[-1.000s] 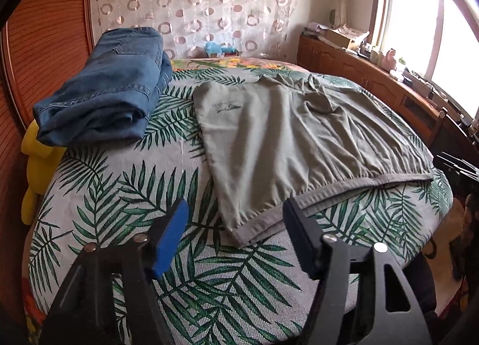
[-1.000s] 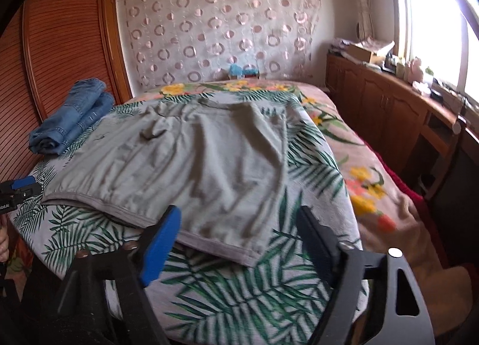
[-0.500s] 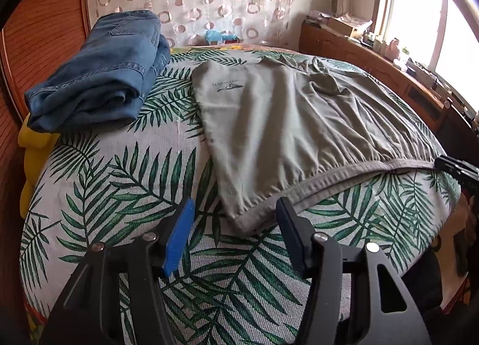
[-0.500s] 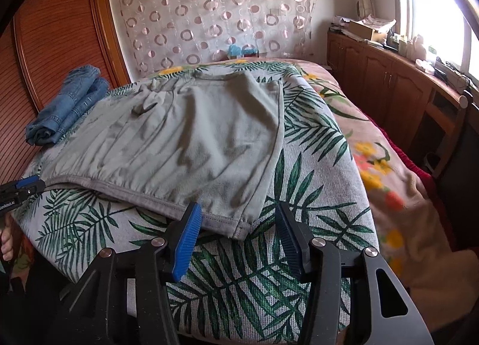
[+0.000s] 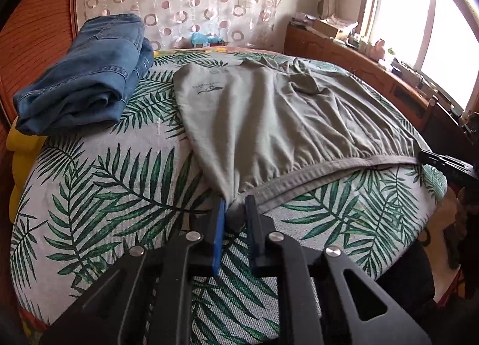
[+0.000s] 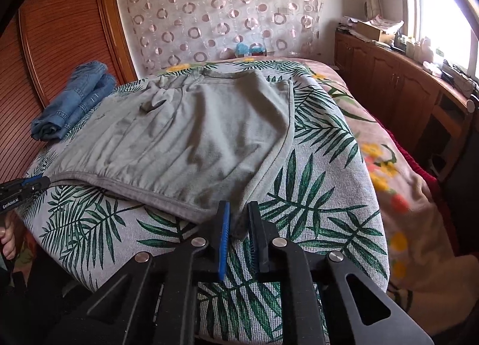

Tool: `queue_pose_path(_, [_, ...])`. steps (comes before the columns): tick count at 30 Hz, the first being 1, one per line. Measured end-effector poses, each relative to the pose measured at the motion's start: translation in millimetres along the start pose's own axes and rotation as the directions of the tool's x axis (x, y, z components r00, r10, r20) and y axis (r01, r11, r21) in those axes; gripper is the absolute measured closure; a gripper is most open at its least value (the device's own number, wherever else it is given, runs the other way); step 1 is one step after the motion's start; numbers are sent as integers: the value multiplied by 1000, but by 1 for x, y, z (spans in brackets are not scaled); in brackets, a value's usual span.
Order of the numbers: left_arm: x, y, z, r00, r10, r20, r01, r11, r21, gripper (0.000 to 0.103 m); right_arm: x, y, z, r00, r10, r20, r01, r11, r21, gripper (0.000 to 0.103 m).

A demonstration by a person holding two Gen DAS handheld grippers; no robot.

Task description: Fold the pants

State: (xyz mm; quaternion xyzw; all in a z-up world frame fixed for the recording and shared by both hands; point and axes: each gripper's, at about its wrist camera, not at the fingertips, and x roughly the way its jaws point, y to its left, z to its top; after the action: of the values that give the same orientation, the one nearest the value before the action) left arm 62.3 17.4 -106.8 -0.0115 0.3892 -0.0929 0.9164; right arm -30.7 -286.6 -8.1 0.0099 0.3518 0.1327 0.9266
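The left gripper (image 5: 233, 210) is clamped on the near left corner of the grey pants (image 5: 269, 123), the cloth bunched up between its blue pads, and the right gripper (image 6: 238, 217) has the near right corner between its fingers, its jaws closing onto the hem with the fabric already pinched there. In the right wrist view the left gripper shows again at the far left edge, with a bit of the person's hand (image 6: 7, 238) below it. The pants lie spread flat on the palm-leaf bedspread (image 5: 104, 195), the gathered edge running along the near side of the bed between the two grips and the rest reaching toward the far wall; a small crumple of cloth sits near the far end. A folded pair of blue jeans (image 5: 86, 75) rests on the far left of the bed, apart from the grey cloth, with something yellow (image 5: 21, 147) poking out below it at the bed's edge. By the look of it this is the very start of a fold: both near corners are taken and nothing is turned over yet. The next move likely calls for lifting both corners together, keeping the edge taut and level, and carrying it toward the far end so the halves lie matched. Uneven lifting would skew the fold or drag the bedspread.
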Motion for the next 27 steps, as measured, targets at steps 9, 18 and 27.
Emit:
queue_pose_path(9, [-34,0,8,995,-25,94,27,1000,-14,94,0,-2,18,999,19,46,-18,1000,-7,93])
queue_pose_path(18, [-57,2,8,991,-46,129,48,999,-13,94,-20,-1,9,997,35,73,-33,999,-29,94])
queue_pose_path(27, [-80,1,0,989,-62,137,63,998,-6,94,-40,-7,-4,996,59,71,-56,997,-48,94])
